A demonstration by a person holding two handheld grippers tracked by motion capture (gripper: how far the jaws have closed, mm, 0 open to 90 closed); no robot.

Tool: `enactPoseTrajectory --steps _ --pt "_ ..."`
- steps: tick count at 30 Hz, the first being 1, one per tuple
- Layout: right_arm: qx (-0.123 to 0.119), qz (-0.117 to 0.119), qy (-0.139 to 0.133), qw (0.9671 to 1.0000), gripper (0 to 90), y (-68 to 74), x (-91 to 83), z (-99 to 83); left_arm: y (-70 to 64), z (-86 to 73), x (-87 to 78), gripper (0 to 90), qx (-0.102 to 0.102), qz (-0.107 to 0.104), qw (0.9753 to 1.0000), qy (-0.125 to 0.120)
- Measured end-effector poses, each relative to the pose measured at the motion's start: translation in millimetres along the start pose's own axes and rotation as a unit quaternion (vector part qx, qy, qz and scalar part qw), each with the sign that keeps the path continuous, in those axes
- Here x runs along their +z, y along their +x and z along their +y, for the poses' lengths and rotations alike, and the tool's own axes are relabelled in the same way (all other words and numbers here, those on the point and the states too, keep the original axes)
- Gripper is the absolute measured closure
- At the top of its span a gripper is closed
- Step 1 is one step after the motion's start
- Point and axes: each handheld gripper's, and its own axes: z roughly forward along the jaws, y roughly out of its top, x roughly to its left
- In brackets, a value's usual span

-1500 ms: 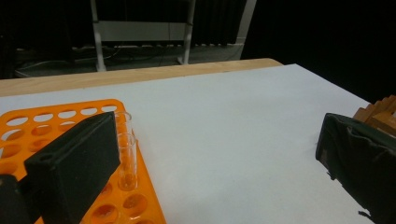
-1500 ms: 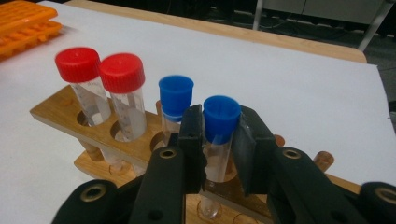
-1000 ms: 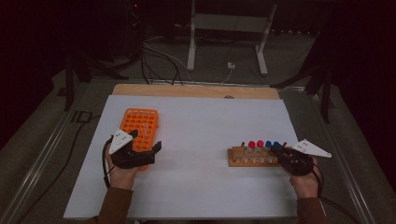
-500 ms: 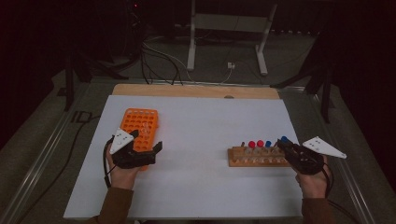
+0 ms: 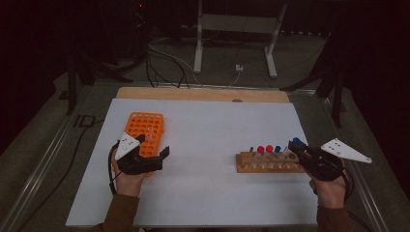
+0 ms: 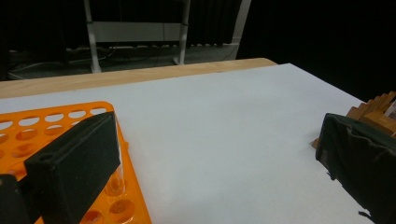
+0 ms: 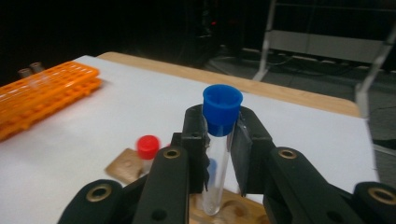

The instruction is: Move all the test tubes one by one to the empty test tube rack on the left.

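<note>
A clear test tube with a blue cap (image 7: 219, 140) stands upright between the jaws of the right gripper (image 7: 219, 154), which are closed against its glass just under the cap. Its lower end hangs directly over the wooden rack (image 7: 224, 207), above one of the round holes; whether the tip has left the hole or still sits in it cannot be told. In the high view the blue cap (image 5: 296, 141) sits at the right end of the wooden rack (image 5: 268, 162), a little higher than the caps beside it.

Left of it in that rack stand a smaller blue-capped tube (image 5: 278, 149) and two red-capped tubes (image 5: 265, 149).

The right hand (image 5: 331, 186) comes up from the near edge of the white table sheet (image 5: 212, 130), just right of the rack, with the gripper angled up and to the left toward the rack's end.

Well to the left of the wooden rack, the left hand (image 5: 126, 176) holds the left gripper (image 5: 153, 153) low, resting at the near end of the orange rack (image 5: 145, 128). Its jaws are spread wide and grip nothing; one jaw lies over the orange rack's holes, beside a clear uncapped tube (image 6: 116, 175) standing in it.
</note>
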Motion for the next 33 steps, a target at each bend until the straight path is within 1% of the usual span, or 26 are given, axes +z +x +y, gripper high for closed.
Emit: enactPoseTrajectory --steps 4,6,9,13,14,17,20,23,26,29,30,31,32,33 --pt "-0.007 0.014 0.005 0.9999 76.6 7.2 2.0 2.1 -3.1 1.5 0.3 0.5 0.003 -0.004 1.0000 -0.002" --pt "-0.006 0.025 0.005 0.9997 76.6 10.0 3.2 2.7 -5.6 2.7 0.6 0.5 0.004 -0.007 1.0000 -0.002" --pt "-0.006 0.041 0.006 0.9991 76.5 15.4 6.4 3.0 -10.9 5.6 1.9 0.5 -0.003 -0.021 0.9997 -0.010" --pt "-0.008 0.064 0.011 0.9978 76.5 25.7 14.6 1.0 -23.5 10.3 4.5 0.5 0.003 -0.038 0.9992 -0.013" --pt "-0.009 0.070 0.013 0.9974 76.5 29.0 17.2 0.1 -27.4 11.2 5.9 0.5 0.006 -0.043 0.9990 -0.014" --pt "-0.016 0.083 0.020 0.9963 76.5 39.3 25.4 -2.8 -41.1 13.4 13.6 0.5 0.027 -0.059 0.9979 -0.004" --pt "-0.024 0.092 0.024 0.9951 76.4 48.6 30.8 -3.8 -57.0 15.0 23.2 0.5 0.045 -0.078 0.9959 0.008" --pt "-0.029 0.100 0.024 0.9942 76.4 55.1 33.7 -3.9 -73.2 16.4 32.5 0.6 0.054 -0.099 0.9936 0.015" --pt "-0.024 0.110 0.023 0.9934 76.4 58.4 36.5 -4.5 -88.3 17.1 42.6 0.6 0.069 -0.118 0.9903 0.026" --pt "-0.016 0.118 0.024 0.9926 76.4 61.3 39.8 -6.3 -102.7 16.7 53.2 1.2 0.074 -0.139 0.9871 0.033" --pt "-0.014 0.120 0.025 0.9923 76.3 62.5 41.0 -6.6 -107.4 16.2 56.5 2.1 0.075 -0.147 0.9857 0.035" --pt "-0.013 0.123 0.026 0.9920 76.4 63.9 42.1 -6.8 -111.9 15.7 59.9 4.1 0.076 -0.159 0.9836 0.039" --pt "-0.012 0.125 0.026 0.9917 76.4 65.5 42.9 -6.8 -116.5 15.2 63.3 5.8 0.076 -0.172 0.9811 0.045" --pt "-0.012 0.128 0.026 0.9914 76.3 67.1 43.9 -6.8 -121.9 14.4 66.8 7.3 0.081 -0.180 0.9790 0.050"
